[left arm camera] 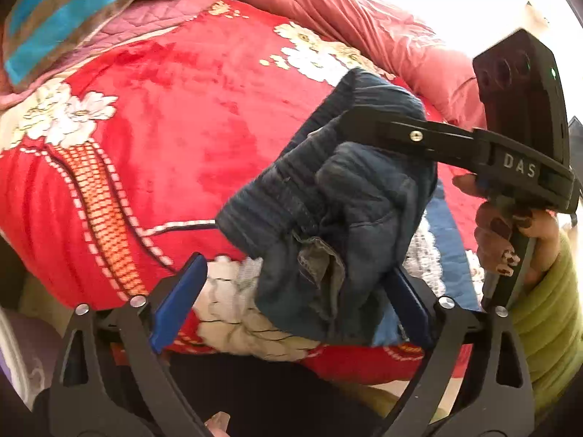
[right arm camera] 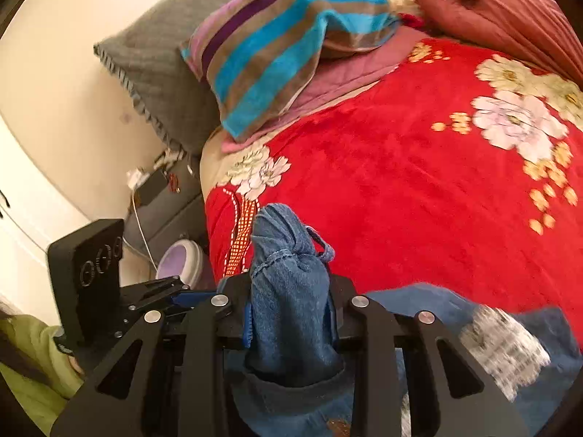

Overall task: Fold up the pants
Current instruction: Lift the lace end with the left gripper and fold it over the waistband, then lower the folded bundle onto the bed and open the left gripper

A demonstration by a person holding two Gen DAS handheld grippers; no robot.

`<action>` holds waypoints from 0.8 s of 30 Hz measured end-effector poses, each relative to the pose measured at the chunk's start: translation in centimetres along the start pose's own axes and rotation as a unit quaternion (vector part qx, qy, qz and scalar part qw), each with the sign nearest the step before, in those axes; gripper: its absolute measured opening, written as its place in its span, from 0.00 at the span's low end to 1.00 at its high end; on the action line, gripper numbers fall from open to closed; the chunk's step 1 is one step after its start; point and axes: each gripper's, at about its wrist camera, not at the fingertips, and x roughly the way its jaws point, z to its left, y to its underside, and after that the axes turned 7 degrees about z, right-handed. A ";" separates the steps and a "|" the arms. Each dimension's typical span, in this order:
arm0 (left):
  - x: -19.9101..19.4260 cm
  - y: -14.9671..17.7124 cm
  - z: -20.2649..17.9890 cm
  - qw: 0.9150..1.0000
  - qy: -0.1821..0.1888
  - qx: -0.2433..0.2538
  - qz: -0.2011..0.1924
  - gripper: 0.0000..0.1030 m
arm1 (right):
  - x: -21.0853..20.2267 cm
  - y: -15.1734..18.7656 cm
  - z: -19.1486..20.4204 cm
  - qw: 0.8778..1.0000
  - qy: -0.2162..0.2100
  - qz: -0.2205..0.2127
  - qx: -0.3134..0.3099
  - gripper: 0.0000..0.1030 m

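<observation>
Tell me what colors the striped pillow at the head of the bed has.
The striped pillow has bright blue, brown, purple and pink stripes, clearest in the right wrist view.

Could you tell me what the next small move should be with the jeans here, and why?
Probably close the left gripper on the jeans. The right gripper is already shut on a bunched part of the denim, while the left one stands open with the fabric hanging against its right finger, above the red floral blanket. With both ends held, the pants could be spread flat.
</observation>
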 end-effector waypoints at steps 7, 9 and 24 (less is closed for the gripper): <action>1.6 -0.1 -3.5 0.999 0.040 0.017 0.020 0.73 | -4.1 2.7 -3.1 0.999 -0.012 -0.040 0.030 0.26; 2.0 -0.1 -4.7 0.998 0.054 0.027 0.025 0.60 | -4.9 3.4 -3.7 0.998 -0.011 -0.048 0.036 0.26; 4.1 3.6 -15.3 0.975 0.067 0.204 0.065 0.70 | -11.1 8.8 -8.3 0.982 0.110 -0.103 0.114 0.77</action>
